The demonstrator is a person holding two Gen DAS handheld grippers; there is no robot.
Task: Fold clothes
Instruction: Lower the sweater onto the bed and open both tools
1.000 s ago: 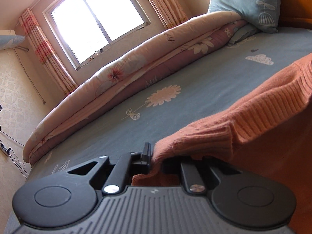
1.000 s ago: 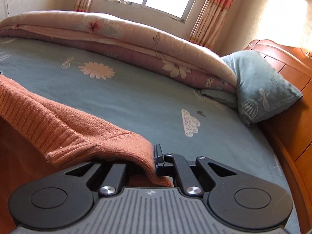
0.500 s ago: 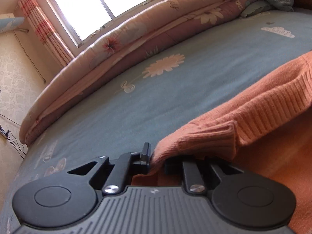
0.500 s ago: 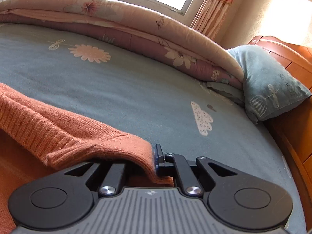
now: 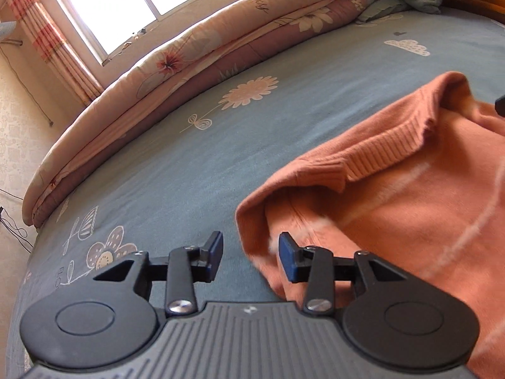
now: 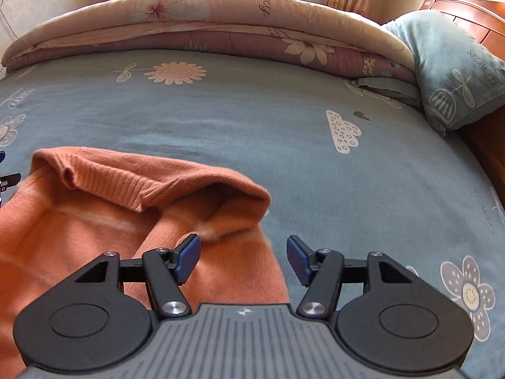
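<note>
An orange knit sweater (image 5: 394, 189) with pale stripes lies on the blue-grey bed sheet (image 5: 221, 158), its ribbed hem folded over toward me. My left gripper (image 5: 251, 254) hovers at the sweater's left corner, jaws opening, with the cloth edge loose between the pads and not pinched. In the right wrist view the same sweater (image 6: 94, 221) lies at the left. My right gripper (image 6: 243, 255) stands over its right corner, jaws opening wide, the fabric below them and free. The other gripper's tip (image 6: 8, 178) peeks in at the left edge.
A rolled floral quilt (image 6: 221, 22) runs along the far side of the bed. A blue pillow (image 6: 451, 72) leans on the wooden headboard (image 6: 473, 9) at the right. A window (image 5: 126, 6) with striped curtains is behind. Bare sheet (image 6: 252, 126) stretches beyond the sweater.
Both grippers were shut on the sweater's hem corners and have let go. The hem has dropped folded over onto the garment, and both grippers have drawn back from it.
</note>
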